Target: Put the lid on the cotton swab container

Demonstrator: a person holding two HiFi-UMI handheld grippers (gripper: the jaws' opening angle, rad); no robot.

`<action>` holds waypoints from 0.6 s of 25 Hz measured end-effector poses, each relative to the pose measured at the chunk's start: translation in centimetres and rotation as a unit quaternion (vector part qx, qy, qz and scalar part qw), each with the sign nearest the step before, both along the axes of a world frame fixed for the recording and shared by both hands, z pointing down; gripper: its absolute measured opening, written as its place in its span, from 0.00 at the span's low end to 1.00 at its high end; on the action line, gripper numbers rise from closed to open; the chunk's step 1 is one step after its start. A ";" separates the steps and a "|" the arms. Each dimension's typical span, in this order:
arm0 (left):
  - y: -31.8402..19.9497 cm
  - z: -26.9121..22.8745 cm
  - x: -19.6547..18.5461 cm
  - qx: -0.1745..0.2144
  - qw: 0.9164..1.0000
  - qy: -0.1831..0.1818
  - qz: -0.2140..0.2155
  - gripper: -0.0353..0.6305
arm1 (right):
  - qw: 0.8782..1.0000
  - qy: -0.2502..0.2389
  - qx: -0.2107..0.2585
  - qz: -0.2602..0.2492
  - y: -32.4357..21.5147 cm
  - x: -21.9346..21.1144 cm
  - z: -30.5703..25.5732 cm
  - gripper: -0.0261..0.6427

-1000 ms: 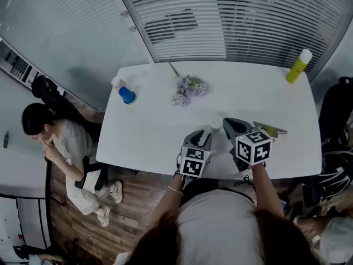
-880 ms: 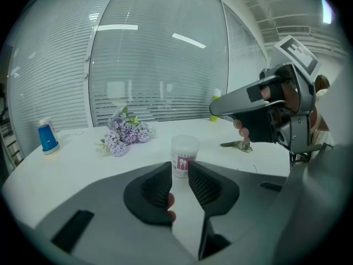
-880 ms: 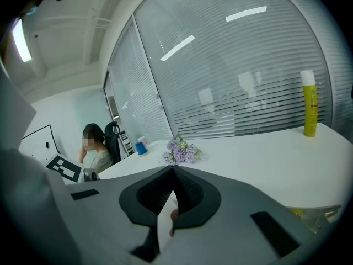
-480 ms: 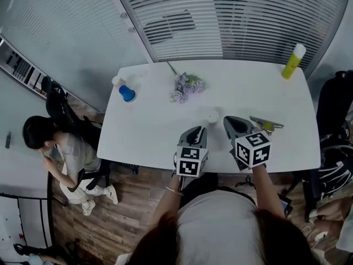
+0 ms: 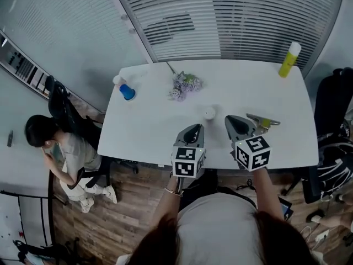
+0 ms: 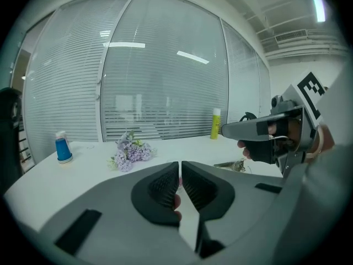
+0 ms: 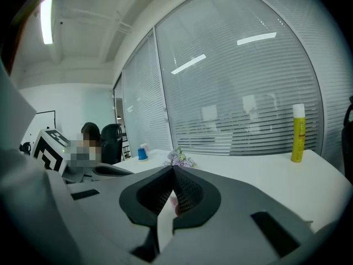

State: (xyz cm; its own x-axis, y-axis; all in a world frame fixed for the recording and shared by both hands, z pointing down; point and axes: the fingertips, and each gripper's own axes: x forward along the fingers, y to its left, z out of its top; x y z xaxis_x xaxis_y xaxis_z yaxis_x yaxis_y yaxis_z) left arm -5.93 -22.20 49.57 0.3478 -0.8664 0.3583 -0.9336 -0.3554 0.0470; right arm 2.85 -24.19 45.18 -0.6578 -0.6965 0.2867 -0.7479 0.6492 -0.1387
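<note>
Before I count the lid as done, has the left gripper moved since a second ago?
Yes. The left gripper has pulled back from the container toward the person; its jaws have just been closing, nothing between them.

left claw (image 5: pixel 194 127) — just closing, nothing between | right claw (image 5: pixel 231 120) — jaws together, empty

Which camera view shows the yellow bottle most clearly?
The right gripper view: the yellow bottle stands large, upright and unblocked. The left gripper view shows it smaller; the head view, small, from above.
</note>
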 end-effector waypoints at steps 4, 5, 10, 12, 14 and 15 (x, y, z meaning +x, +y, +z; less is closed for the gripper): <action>0.7 -1.3 0.3 0.011 1.000 0.009 -0.004 0.09 | 1.000 -0.005 0.021 0.003 0.7 0.8 -1.0 0.07; 0.9 -1.6 0.3 0.013 1.000 0.010 -0.005 0.09 | 1.000 -0.005 0.025 0.004 0.9 1.0 -1.3 0.07; 1.8 -3.1 0.7 0.024 1.000 0.017 -0.007 0.08 | 0.999 -0.008 0.041 0.013 1.7 1.9 -2.2 0.07; 2.4 -3.7 0.9 0.030 0.999 0.017 -0.006 0.08 | 0.999 -0.009 0.045 0.014 2.3 2.1 -2.6 0.07; 2.9 -4.3 1.2 0.036 0.999 0.014 -0.005 0.08 | 0.998 -0.011 0.051 0.016 2.8 2.4 -3.2 0.07; 3.1 -4.6 1.3 0.039 0.999 0.013 -0.005 0.08 | 0.998 -0.011 0.055 0.018 2.9 2.5 -3.4 0.07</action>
State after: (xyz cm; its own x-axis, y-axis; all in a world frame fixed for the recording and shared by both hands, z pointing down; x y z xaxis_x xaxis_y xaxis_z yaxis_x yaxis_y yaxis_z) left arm -4.67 -19.08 45.00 0.3470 -0.8946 0.2815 -0.9360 -0.3494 0.0433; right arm 5.36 -21.26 41.77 -0.6368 -0.7466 0.1925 -0.7688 0.6339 -0.0850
